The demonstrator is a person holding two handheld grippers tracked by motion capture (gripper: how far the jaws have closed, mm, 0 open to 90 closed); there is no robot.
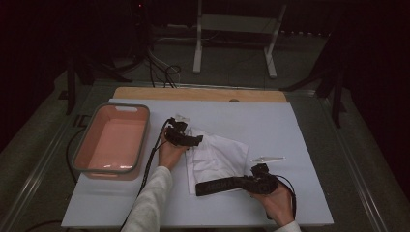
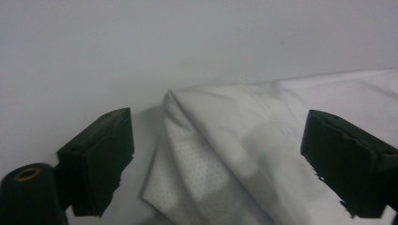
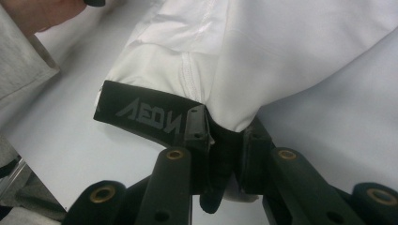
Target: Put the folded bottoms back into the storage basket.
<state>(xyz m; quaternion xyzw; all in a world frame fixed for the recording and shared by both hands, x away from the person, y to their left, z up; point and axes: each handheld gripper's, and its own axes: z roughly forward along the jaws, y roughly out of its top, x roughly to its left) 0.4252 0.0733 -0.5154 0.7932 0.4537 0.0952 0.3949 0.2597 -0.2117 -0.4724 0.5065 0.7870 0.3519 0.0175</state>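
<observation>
Your right gripper [image 3: 224, 140] is clamped on the black band [image 3: 145, 115] of the white shorts [image 3: 263, 51], pinching it at the near edge of the sheet [image 1: 290, 121]. The shorts lie crumpled mid-sheet, band toward you. Farther out, your left gripper [image 2: 216, 159] hangs with jaws wide apart, straddling a folded corner of the cloth without biting it. This looks like the take-hold step of a fold or a lift: one side held, the other not yet. Next, you would lower the left jaws onto that corner and close, taking every layer, not just the top one. Beyond, at the left, the pink bin [image 1: 82, 150] stands bare inside.
</observation>
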